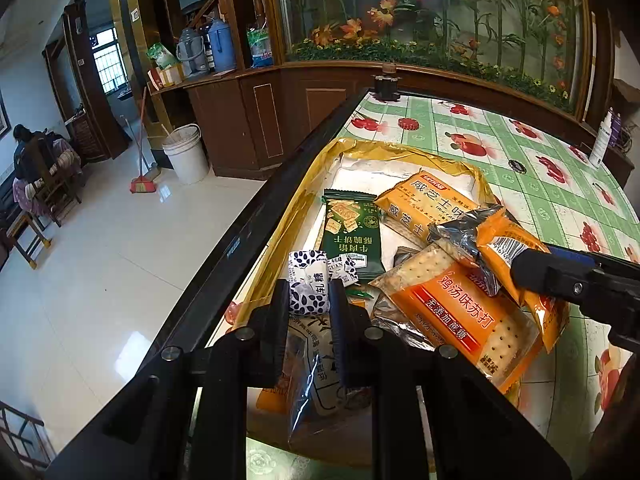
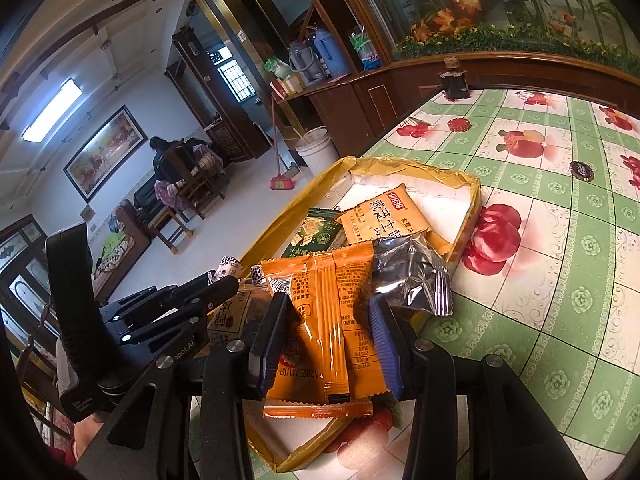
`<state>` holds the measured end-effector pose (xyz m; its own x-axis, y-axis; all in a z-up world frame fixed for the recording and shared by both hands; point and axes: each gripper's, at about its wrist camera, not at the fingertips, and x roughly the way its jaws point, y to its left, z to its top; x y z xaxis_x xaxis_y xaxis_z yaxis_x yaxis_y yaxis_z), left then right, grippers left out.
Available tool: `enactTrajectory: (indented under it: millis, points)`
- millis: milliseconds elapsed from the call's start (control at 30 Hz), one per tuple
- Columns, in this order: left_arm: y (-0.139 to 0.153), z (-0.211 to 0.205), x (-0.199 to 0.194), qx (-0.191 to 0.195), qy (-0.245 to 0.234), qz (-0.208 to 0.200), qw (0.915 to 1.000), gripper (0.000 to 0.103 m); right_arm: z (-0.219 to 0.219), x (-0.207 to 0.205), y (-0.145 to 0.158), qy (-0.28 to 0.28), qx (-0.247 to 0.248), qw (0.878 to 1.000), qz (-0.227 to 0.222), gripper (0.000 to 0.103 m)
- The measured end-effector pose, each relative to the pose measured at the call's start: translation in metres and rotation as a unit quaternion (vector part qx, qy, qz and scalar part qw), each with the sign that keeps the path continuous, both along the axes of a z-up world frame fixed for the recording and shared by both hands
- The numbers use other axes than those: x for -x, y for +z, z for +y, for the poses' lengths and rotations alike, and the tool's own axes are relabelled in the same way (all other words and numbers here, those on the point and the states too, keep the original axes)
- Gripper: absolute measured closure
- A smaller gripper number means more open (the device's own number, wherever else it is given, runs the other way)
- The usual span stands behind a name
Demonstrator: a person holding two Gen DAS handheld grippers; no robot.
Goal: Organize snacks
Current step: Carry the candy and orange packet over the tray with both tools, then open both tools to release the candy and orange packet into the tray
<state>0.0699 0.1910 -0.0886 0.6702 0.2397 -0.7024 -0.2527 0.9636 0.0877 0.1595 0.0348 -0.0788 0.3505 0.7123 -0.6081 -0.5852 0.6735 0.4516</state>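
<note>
Now left claw (image 1: 310,300) grips candy (image 1: 309,288), right claw (image 2: 328,344) grips orange packet (image 2: 328,320).

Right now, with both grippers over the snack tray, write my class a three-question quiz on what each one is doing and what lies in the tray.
1. True or false: the left gripper is shut on a small white candy with a dark blue leaf print.
2. What does the right gripper hold?
A. the green cracker packet
B. an orange snack packet
C. nothing
3. Fill in: the snacks lie in a shallow ___-rimmed tray on the fruit-print tablecloth.

Key: 1 true. 2 B; the packet sits between its fingers, its printed back facing the camera. 3 gold.
</note>
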Motion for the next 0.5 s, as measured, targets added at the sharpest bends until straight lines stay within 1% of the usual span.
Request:
enactTrajectory:
  millis: [500]
  points:
    - [-0.0056,0.0045,-0.0062,0.003,0.000,0.009,1.0000,0.086,0.0034,-0.0088,-0.0065,-0.001,0.001,1.000,0.008,0.060]
